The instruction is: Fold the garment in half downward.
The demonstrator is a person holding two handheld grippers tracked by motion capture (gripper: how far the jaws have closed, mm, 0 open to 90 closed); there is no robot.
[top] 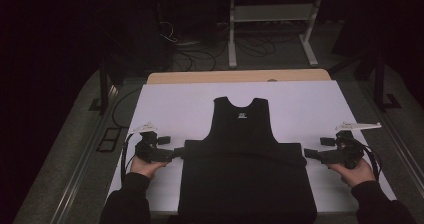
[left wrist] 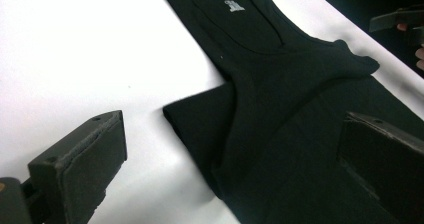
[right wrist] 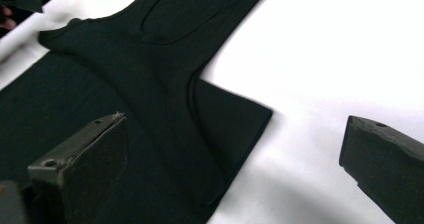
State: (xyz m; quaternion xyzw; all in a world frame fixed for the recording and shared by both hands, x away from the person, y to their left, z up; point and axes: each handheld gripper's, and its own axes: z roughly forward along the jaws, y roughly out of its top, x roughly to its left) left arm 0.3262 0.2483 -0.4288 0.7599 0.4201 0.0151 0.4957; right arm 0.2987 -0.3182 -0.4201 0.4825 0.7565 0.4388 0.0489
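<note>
I am hovering both wide-open, empty grippers, left gripper (top: 176,153) and right gripper (top: 309,153), at the frame's centre beside the vest (top: 245,154), risking pinching just one layer and dragging its fold askew.

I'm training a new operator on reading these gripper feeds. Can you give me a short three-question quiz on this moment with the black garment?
1. True or false: the left gripper is clamped on the black tank top.
2. Which part of the tank top lies farthest from the person? A) the neck end with the small white label B) the wide folded end C) a side edge
3. Fill in: the tank top lies on a ___ sheet that covers the table.

Key:
1. False: its jaws stand open at the garment's edge, as do the right gripper's.
2. A
3. white
</note>
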